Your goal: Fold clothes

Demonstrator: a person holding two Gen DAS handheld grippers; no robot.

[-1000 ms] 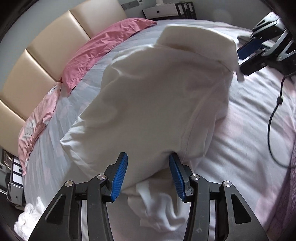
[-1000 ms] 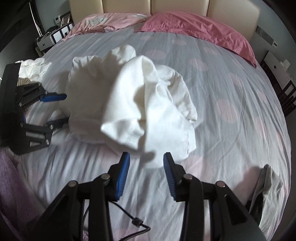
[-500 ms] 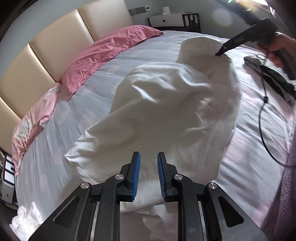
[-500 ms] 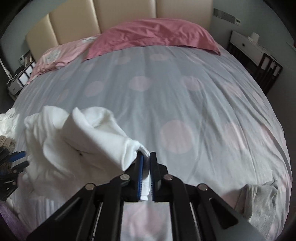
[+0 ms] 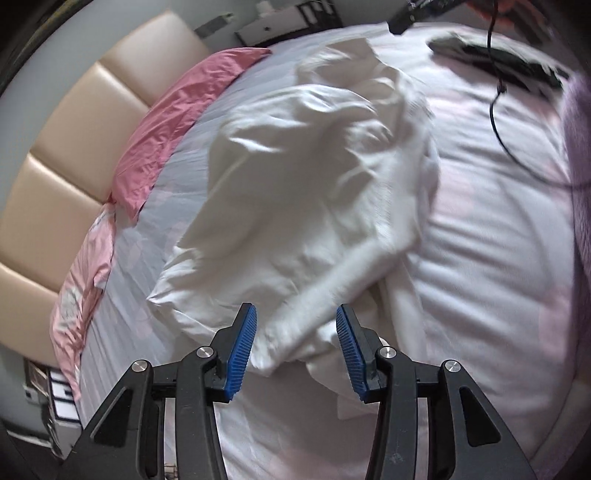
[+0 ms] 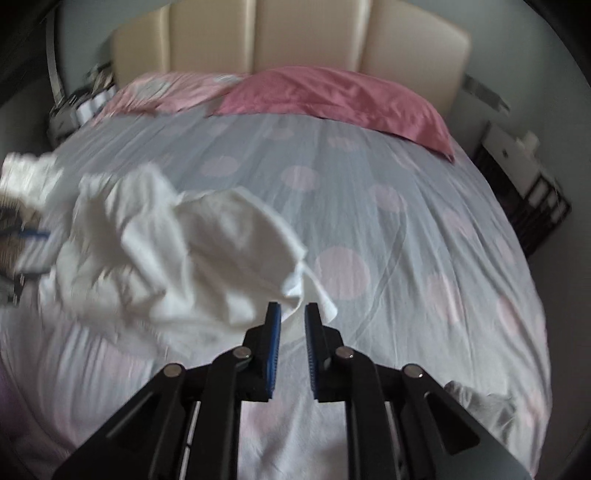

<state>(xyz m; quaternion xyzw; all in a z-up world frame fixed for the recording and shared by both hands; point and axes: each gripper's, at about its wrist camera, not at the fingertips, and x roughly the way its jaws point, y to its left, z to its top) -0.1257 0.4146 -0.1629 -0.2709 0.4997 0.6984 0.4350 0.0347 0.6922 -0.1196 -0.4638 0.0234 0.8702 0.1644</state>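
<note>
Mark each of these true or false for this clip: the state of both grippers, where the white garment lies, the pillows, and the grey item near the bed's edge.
1. The left gripper has its jaws open, with white garment cloth lying between them. True; the jaws have just been opening.
2. The right gripper is clamped on the garment. False: its jaws stand apart, just opening, and grip nothing.
3. The garment is folded into a neat rectangle. False: it lies crumpled on the bedspread.
4. A dark pink pillow lies against the headboard. True.
5. A grey garment lies near the bed's edge. True.
</note>
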